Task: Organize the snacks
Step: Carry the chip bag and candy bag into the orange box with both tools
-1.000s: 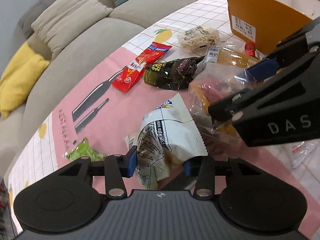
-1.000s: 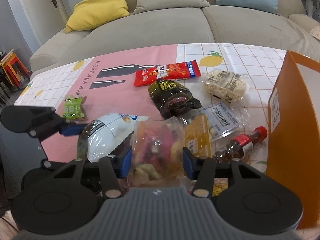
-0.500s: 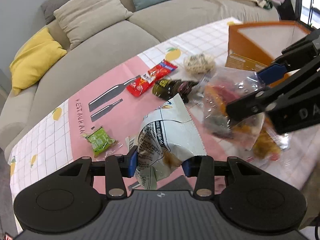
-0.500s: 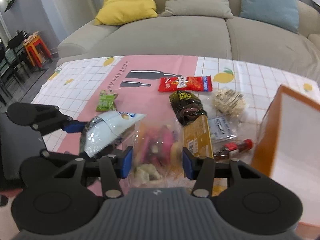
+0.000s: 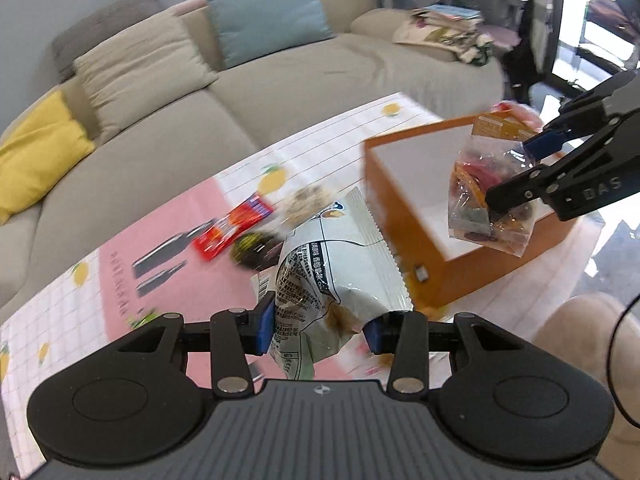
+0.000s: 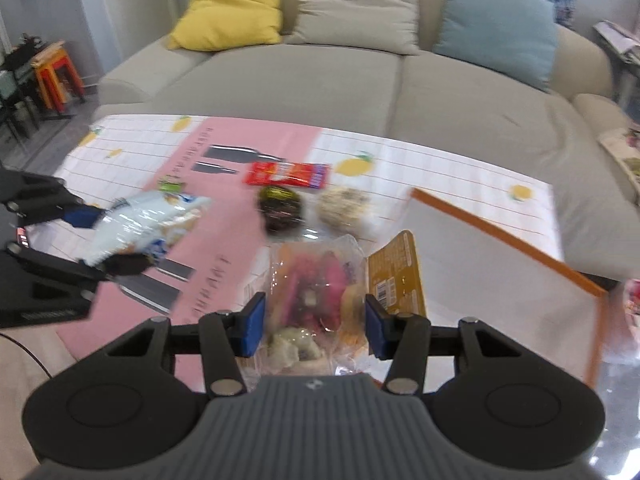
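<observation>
My left gripper [image 5: 320, 330] is shut on a white snack bag [image 5: 336, 264] and holds it above the table. It also shows at the left of the right wrist view [image 6: 100, 240], with the bag [image 6: 144, 220]. My right gripper [image 6: 314, 324] is shut on a clear bag of mixed snacks [image 6: 312, 292] with a yellow label. In the left wrist view this gripper [image 5: 516, 172] holds the clear bag [image 5: 488, 192] over the open orange box [image 5: 404, 216]. The box [image 6: 500, 264] has a white inside.
On the pink and white tablecloth [image 6: 248, 140] lie a red packet [image 6: 288, 174], a dark packet [image 6: 280, 206], a pale nut bag [image 6: 344, 204] and a small green packet [image 6: 172, 185]. A beige sofa [image 6: 360, 80] with cushions stands behind the table.
Both grippers have risen higher with their bags. My right gripper has carried the clear bag to the right, over the orange box. The view is motion blurred.
</observation>
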`<state>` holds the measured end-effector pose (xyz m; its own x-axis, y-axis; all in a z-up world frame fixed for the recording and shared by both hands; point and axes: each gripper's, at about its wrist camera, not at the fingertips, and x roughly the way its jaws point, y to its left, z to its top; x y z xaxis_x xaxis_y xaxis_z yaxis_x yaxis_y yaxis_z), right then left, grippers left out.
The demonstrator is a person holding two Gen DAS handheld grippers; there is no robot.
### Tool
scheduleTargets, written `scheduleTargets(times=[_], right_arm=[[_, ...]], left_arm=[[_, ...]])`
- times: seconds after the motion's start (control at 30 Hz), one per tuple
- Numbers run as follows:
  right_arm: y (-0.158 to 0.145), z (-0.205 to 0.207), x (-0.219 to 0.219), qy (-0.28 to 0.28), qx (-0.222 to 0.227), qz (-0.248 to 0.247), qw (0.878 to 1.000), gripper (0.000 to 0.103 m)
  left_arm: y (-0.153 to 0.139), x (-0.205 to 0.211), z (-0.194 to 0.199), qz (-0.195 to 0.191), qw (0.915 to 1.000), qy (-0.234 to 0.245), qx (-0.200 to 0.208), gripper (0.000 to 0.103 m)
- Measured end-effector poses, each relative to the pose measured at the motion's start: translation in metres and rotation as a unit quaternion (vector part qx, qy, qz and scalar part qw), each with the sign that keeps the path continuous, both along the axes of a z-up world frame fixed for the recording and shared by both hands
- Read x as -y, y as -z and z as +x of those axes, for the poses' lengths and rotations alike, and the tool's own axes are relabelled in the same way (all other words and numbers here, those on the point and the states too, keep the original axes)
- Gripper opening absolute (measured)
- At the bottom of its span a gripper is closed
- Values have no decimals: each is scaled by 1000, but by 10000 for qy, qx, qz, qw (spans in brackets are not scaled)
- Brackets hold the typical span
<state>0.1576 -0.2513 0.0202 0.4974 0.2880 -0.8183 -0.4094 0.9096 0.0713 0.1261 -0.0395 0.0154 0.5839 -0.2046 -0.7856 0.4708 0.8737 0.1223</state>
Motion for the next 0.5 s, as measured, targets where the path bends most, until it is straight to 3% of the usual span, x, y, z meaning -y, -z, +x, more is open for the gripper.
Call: scheduleTargets(times=[0.27, 0.5], right_arm=[[9, 8, 88, 858, -289, -159, 9958, 49], [44, 33, 134, 1291, -667, -22, 9894, 49]], left_arm=[[-10, 84, 28, -531, 9954, 725, -344, 48], [31, 153, 64, -448, 9889, 1099, -890, 48]])
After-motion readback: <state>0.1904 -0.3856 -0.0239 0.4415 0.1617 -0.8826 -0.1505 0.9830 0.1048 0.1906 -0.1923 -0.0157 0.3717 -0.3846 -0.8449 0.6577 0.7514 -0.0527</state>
